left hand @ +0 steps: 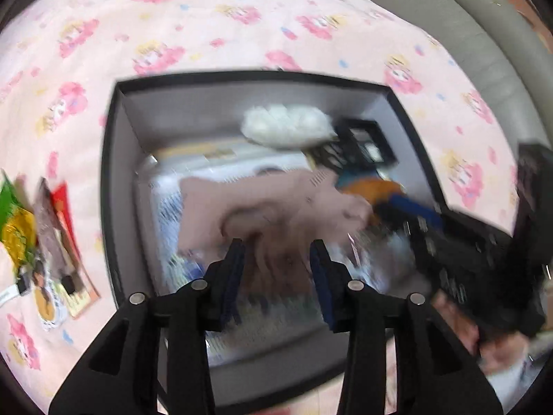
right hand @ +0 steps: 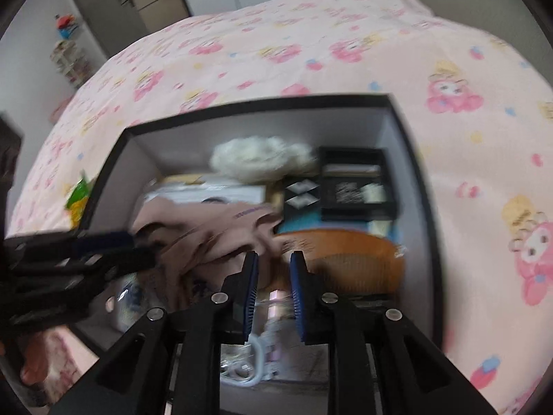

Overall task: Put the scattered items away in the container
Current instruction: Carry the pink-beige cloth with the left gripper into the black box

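Both hand-held grippers hang over the black-rimmed grey box [right hand: 411,145], jaws apart and gripping nothing: left hand-held gripper [left hand: 276,242] and right hand-held gripper [right hand: 274,255] directly above the crumpled dusty-pink cloth [right hand: 207,231]. Lift clear without snagging it. The colourful snack packets [left hand: 41,235] lie on the bed left of the left hand-held gripper.

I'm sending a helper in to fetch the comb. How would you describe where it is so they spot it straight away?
On the pink patterned bedspread sits an open black box with grey inner walls. The comb lies inside near the right wall, in front of a small black case and beside a crumpled pinkish cloth. It is the only orange-brown, fine-toothed thing there.
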